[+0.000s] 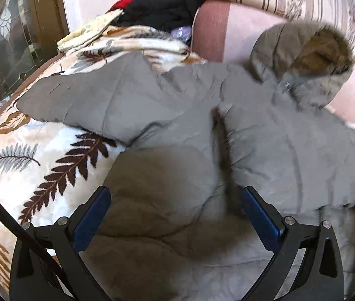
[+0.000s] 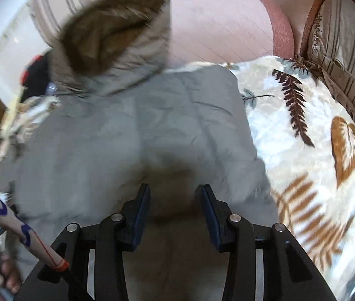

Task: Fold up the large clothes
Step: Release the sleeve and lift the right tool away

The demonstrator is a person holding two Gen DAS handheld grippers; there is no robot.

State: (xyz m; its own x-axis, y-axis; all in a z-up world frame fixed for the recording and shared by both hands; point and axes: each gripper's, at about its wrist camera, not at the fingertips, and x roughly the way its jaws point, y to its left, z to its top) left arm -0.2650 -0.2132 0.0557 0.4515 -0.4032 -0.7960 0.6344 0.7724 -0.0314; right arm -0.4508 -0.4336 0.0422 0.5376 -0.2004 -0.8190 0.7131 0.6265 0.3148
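1. The sofa [image 1: 252, 30], pink with striped cushions [image 2: 347, 50] at its far side and right end, carries everything else.
2. A fern-print blanket [image 1: 52, 165] covers the seat, showing to the left of the coat in the left wrist view and to its right in the right wrist view [image 2: 315, 138].
3. The grey padded coat [image 1: 265, 138] lies spread on the blanket in the middle of the seat, one sleeve [image 1: 82, 100] reaching out to the left. Its fur-lined hood [image 1: 322, 50] lies at the far end, against the pink seat and near the striped back cushion.
4. A heap of other clothes [image 1: 157, 10], black, red and pale yellow, sits at the far left end of the sofa, beyond the sleeve.
5. The left gripper [image 1: 174, 195] hangs over the near part of the coat, jaws spread wide, pads clear of the fabric.
6. The right gripper [image 2: 174, 195] is over the coat's near edge, jaws parted and holding nothing.
7. A patterned sleeve [image 2: 7, 215] and a hand [image 2: 4, 278] show at the near left of the right wrist view.
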